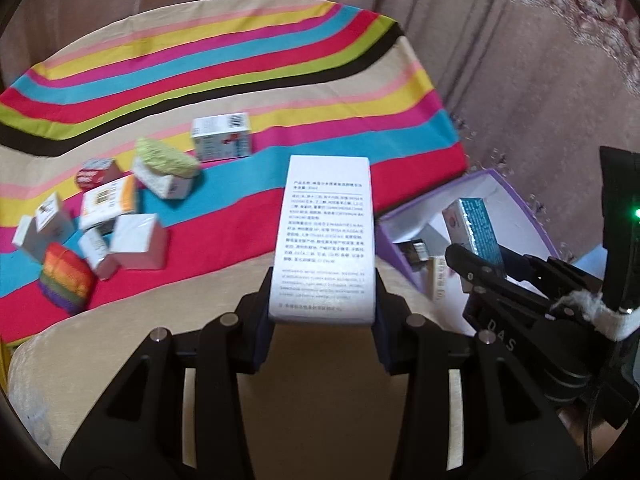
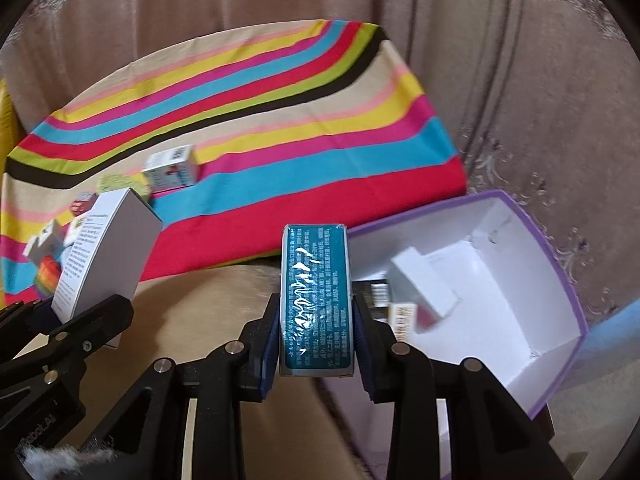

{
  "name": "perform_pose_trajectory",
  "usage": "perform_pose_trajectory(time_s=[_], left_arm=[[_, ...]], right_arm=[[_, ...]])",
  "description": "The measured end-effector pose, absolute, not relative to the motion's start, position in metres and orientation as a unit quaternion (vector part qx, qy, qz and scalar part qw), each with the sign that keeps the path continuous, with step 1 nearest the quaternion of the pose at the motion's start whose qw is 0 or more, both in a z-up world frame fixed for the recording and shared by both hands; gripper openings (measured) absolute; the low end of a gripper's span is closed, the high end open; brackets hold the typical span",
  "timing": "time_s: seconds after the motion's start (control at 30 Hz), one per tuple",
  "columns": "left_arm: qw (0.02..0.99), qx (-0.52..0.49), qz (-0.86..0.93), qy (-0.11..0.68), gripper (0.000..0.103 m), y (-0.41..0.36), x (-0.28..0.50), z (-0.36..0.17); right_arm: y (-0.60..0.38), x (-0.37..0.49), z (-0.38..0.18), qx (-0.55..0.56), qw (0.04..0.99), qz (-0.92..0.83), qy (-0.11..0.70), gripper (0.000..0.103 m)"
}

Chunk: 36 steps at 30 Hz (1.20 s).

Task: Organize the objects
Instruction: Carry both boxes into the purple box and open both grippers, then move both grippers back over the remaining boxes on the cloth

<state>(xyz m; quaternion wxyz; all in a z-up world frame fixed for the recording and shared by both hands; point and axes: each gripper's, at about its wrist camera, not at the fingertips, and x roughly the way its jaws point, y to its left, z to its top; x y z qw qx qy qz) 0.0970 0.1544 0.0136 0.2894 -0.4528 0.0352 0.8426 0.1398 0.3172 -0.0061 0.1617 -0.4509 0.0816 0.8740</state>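
Observation:
My left gripper (image 1: 323, 304) is shut on a tall white box (image 1: 326, 236) printed with small text, held above the beige cushion. That white box (image 2: 108, 252) also shows at the left of the right wrist view. My right gripper (image 2: 316, 332) is shut on a teal box (image 2: 316, 300) wrapped in shiny film, just left of the purple-rimmed storage box (image 2: 560, 280). The teal box (image 1: 478, 228) and the right gripper (image 1: 476, 264) appear at the right of the left wrist view, over the storage box (image 1: 516, 196). Several small boxes lie inside it.
A striped cloth (image 1: 240, 60) covers the seat. On it at the left lies a pile of small boxes (image 1: 136, 240), a rainbow knitted block (image 1: 66, 280), a green knitted piece (image 1: 166, 158) and a lone carton (image 1: 222, 138). A curtain (image 2: 520, 80) hangs behind.

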Motion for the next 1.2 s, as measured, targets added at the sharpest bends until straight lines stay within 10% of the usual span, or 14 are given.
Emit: perform_pose_trajectory(time_s=[0.63,0.77,1.2], left_arm=[[0.383,-0.441,0.810,0.061,0.046,0.245,0.120,0.018],[0.391,-0.435,0.808,0.075,0.065,0.256,0.123,0.019],[0.293,-0.449,0.841,0.074,0.066,0.222,0.105,0.017]], right_arm=[[0.402,0.181,-0.011,-0.450,0.278,0.842,0.104,0.035],[0.411,0.188,-0.012,-0.446,0.300,0.836,0.111,0.035],[0.384,0.173,-0.004,-0.440,0.260,0.854,0.102,0.054]])
